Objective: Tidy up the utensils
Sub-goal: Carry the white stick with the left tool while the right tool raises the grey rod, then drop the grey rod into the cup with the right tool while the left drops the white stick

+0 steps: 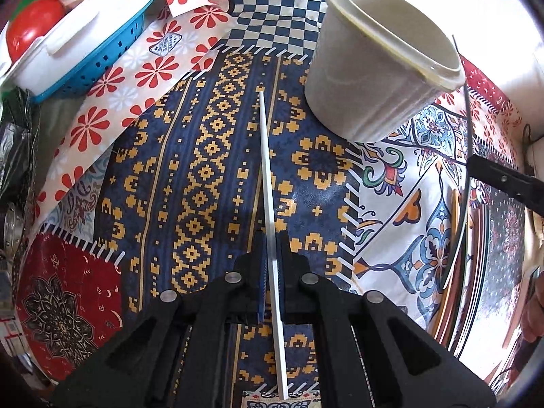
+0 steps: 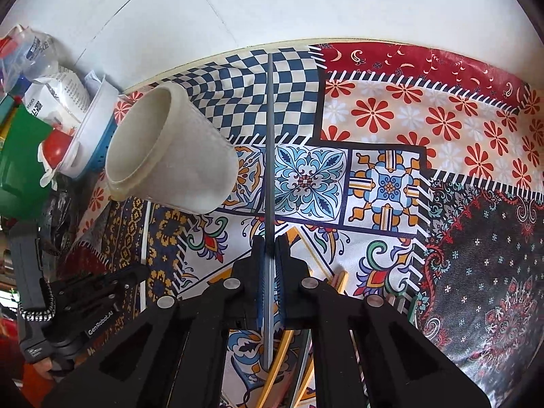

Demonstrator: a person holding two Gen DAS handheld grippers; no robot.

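Both grippers pinch a chopstick above the patterned bench.

The left gripper (image 1: 271,248) has its jaws pressed onto a white chopstick (image 1: 267,170) at frame centre, the right gripper (image 2: 271,251) likewise on a grey chopstick (image 2: 270,136). A cream cup (image 1: 370,68) stands at upper right of the left view; more chopsticks (image 1: 459,238) lie at right.

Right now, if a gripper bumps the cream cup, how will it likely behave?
The cream cup is tall, empty and looks like thin plastic, so it is probably light and may tip easily. On the glossy patterned tablecloth it could also slide. Once on its side, its round wall would probably roll.
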